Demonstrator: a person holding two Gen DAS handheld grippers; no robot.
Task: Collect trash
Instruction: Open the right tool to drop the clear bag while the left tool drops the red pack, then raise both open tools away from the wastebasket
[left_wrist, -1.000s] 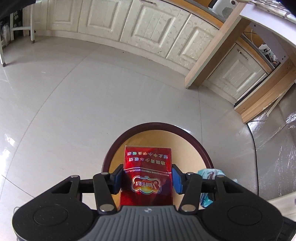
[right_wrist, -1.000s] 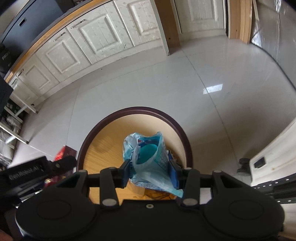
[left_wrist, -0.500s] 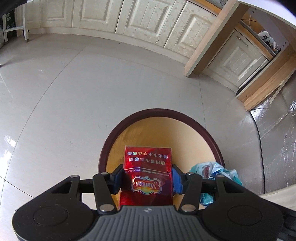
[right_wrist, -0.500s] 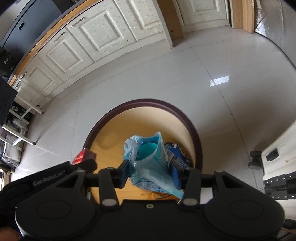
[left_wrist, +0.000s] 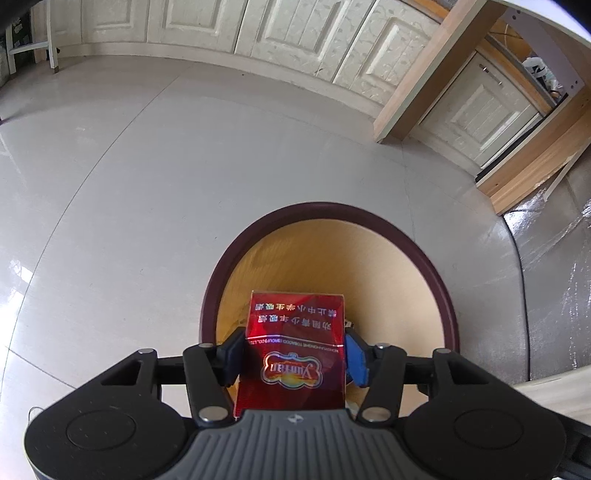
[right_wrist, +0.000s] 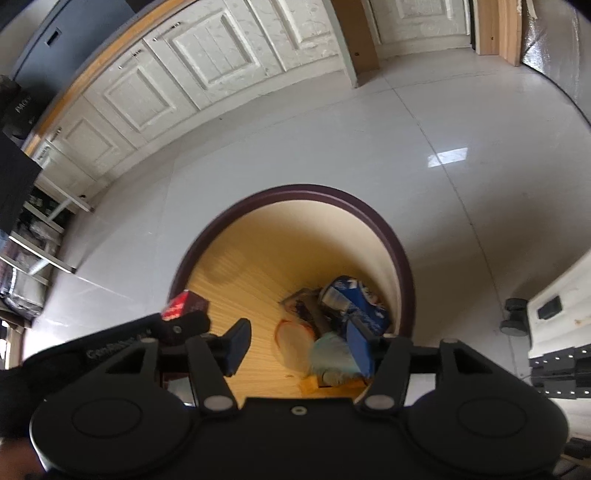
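Nearest, the left gripper (left_wrist: 295, 350) clamps its fingers on a red cigarette pack (left_wrist: 295, 343) over the round bin (left_wrist: 439, 291); the right gripper (right_wrist: 299, 341) hangs spread, empty, above wrappers (right_wrist: 354, 302) at the bin's bottom, tiled floor (right_wrist: 443, 110) beyond.

Black left gripper (left_wrist: 293, 354) and right gripper (right_wrist: 299, 343), blue-padded fingers (right_wrist: 360, 347), 2 silver screws each.
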